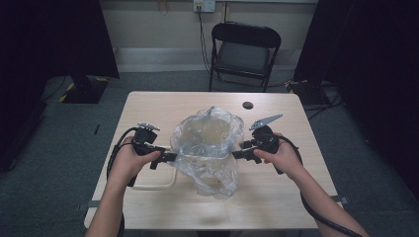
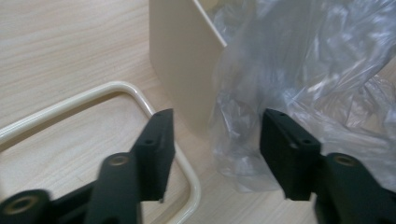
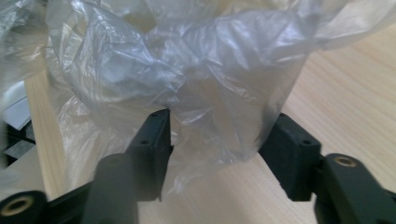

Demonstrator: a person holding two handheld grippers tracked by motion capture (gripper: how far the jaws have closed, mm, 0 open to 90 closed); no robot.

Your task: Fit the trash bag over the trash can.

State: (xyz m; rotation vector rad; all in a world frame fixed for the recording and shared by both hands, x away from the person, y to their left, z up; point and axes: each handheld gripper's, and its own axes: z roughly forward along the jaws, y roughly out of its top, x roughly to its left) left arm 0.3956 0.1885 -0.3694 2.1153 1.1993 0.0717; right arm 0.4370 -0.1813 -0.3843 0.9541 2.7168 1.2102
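A clear plastic bag (image 1: pixel 210 143) lies crumpled over a cream bin in the middle of the wooden table (image 1: pixel 276 197). In the left gripper view the bin's bare wall (image 2: pixel 182 60) stands beside the bag (image 2: pixel 303 70). My left gripper (image 1: pixel 168 157) is at the bag's left side. Its jaws (image 2: pixel 215 154) stand apart with the bin's lower corner and bag folds just ahead between them. At the bag's right side is my right gripper (image 1: pixel 237 154). Its jaws (image 3: pixel 215 149) are apart around a fold of the bag (image 3: pixel 219 93), and I see no squeeze on it.
A cream rounded frame (image 1: pixel 158 186) lies flat on the table below my left hand, and its corner (image 2: pixel 93 93) runs under the left jaw. A small black disc (image 1: pixel 247 105) sits near the far edge. A black folding chair (image 1: pixel 244 49) stands behind the table.
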